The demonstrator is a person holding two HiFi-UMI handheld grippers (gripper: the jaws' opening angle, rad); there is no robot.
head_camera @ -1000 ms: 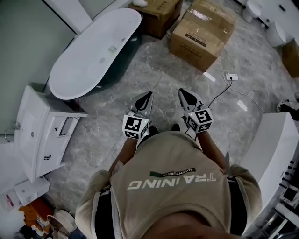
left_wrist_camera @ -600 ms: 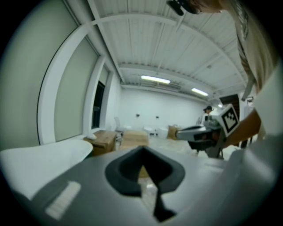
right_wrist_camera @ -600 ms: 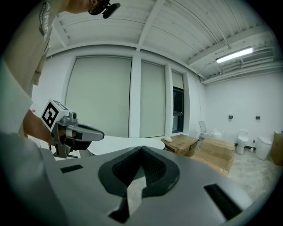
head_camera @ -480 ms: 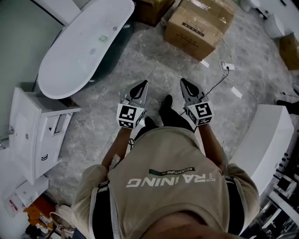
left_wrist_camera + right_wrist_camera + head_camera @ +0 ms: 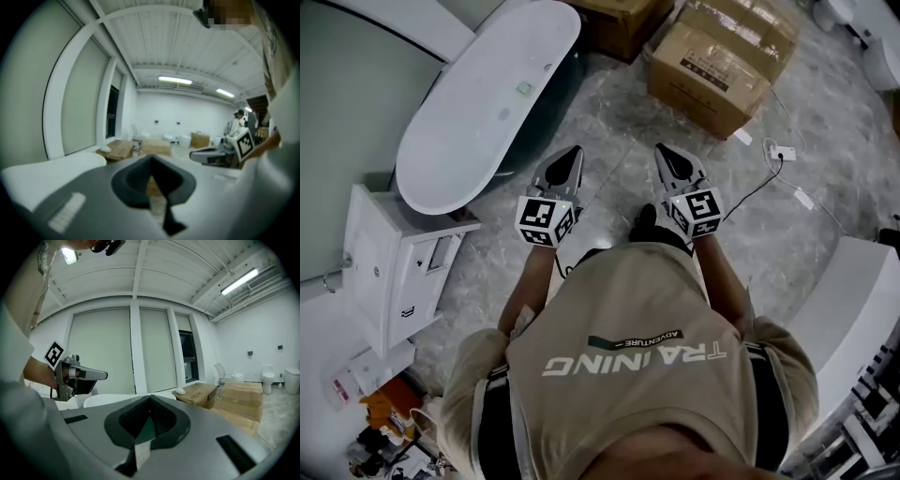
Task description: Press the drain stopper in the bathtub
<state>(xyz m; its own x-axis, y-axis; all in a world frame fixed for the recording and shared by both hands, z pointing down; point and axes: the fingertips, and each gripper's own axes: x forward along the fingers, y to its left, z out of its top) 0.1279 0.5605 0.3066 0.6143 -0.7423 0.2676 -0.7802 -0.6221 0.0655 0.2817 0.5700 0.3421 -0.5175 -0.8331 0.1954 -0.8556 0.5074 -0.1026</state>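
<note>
Stopper point(image 5: 503, 113) shows to us only as a faint round spot on the floor of the tub point(image 5: 450, 159), too small to be sure of; a small greenish square point(image 5: 523, 88) lies just beyond it in the same basin; the tub stands ahead and to our left, white and oval, on the grey marbled floor point(image 5: 609, 141).

We hold both grippers out in front of our chest, side by side and apart, above the floor and clear of the tub; the left gripper point(image 5: 569, 152) is the nearer one, its tip close by the tub's rim; its jaws meet at the tips and have hold of nothing; the right gripper point(image 5: 664, 150) points the same way, its jaws likewise together and empty.

Two boxes point(image 5: 712, 61) sit beyond the right gripper; a white cabinet point(image 5: 394, 262) stands at our left, touching the near end of the tub; a cable point(image 5: 750, 192) runs across the floor at our right.
</note>
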